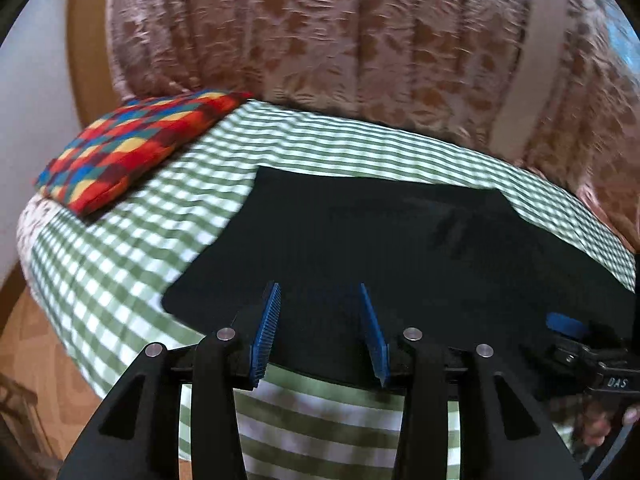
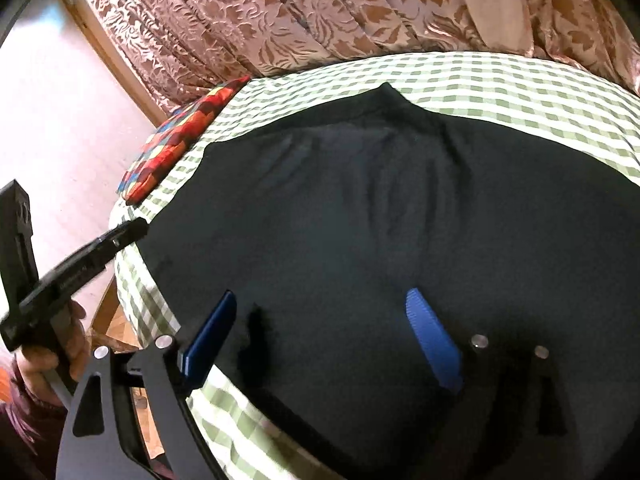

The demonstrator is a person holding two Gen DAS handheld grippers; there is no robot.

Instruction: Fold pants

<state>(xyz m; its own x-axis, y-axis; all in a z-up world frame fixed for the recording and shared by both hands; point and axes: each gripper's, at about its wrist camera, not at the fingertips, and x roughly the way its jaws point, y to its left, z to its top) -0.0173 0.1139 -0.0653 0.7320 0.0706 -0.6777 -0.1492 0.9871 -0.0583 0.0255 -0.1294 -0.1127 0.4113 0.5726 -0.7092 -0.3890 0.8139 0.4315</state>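
Bare green-checked bedsheet (image 1: 132,236) borders the flat black pants (image 1: 360,248); a multicoloured patchwork cushion (image 1: 136,148) blocks the far-left corner, brown floral curtains (image 1: 320,28) behind.

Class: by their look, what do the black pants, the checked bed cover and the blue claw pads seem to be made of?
Black pants: soft matte knit, perhaps jersey; shallow wrinkles, no sheen.
Checked bed cover: woven fabric, probably cotton; green-and-white gingham, dull finish.
Blue pads on the left claw: likely moulded rubber or plastic; fine ridges show on them.

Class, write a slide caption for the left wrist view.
Open left tool over black pants on a checked bedsheet.
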